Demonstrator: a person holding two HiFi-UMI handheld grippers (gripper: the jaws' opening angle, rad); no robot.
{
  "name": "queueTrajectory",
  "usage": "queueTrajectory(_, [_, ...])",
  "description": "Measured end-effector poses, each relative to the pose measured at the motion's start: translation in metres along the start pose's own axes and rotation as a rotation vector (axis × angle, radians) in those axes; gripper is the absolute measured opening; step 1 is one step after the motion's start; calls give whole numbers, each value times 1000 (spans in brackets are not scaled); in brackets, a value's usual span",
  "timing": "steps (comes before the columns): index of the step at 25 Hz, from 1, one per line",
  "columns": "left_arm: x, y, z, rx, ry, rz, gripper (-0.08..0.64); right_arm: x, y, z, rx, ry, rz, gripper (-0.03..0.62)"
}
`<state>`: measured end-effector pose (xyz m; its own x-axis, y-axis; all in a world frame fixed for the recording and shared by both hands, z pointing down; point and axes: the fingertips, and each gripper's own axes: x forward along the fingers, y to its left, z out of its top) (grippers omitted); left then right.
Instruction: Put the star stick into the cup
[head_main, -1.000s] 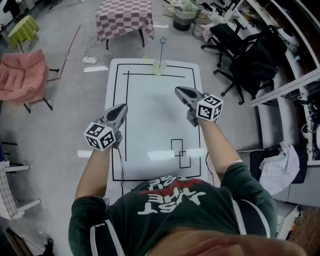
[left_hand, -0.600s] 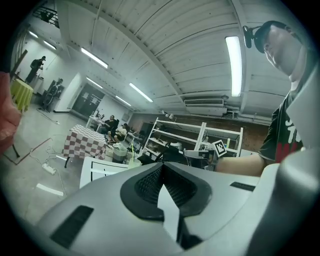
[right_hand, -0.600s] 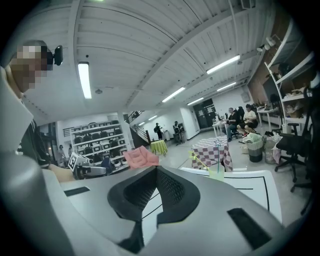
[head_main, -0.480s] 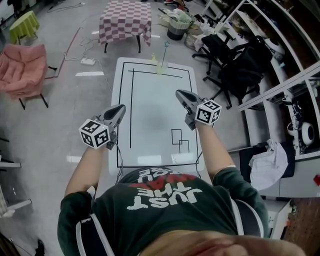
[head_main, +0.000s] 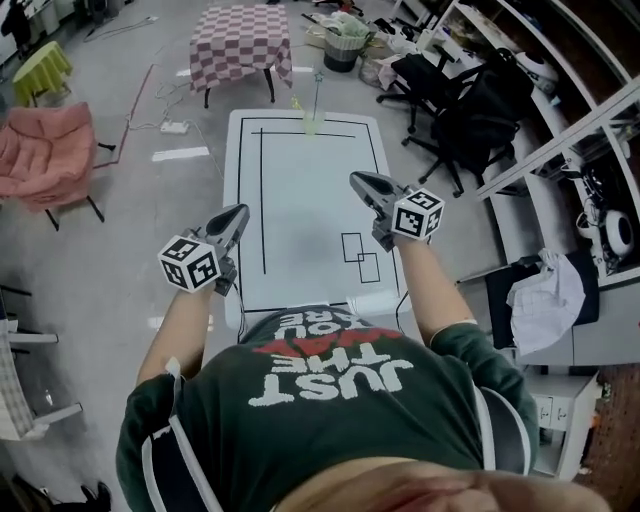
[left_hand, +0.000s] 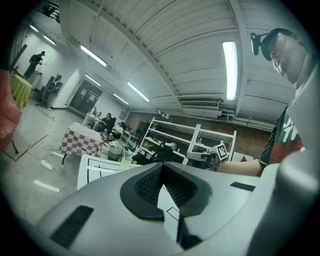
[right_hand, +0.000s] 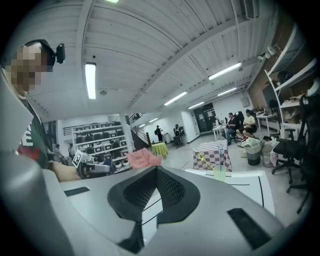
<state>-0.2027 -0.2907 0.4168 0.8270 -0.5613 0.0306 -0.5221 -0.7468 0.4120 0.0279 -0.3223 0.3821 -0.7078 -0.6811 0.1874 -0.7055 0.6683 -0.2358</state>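
You hold your left gripper and right gripper closed — both empty. The star stick stands in the cup.

A table is set lengthwise ahead of the person, running from near to far. At the middle of its far edge a cup is stood. In it the star stick is held upright, and a second stick is leaned to the left. The left gripper is held over the table's left edge and the right gripper over its right part, well apart and both well short of the cup. Beyond the far end a second table is placed on the floor, with a bin to its right. A chair is seen on the left. Office chairs are found on the right, with shelving further right.
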Motion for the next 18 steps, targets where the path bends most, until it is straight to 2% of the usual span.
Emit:
queueTrajectory(8, [33, -75, -13, 11, -3, 23, 9, -80, 8, -17, -24, 26, 71, 34])
queueTrajectory(18, [101, -207, -60, 17, 15, 32, 9, -200, 3, -41, -24, 43, 163, 34])
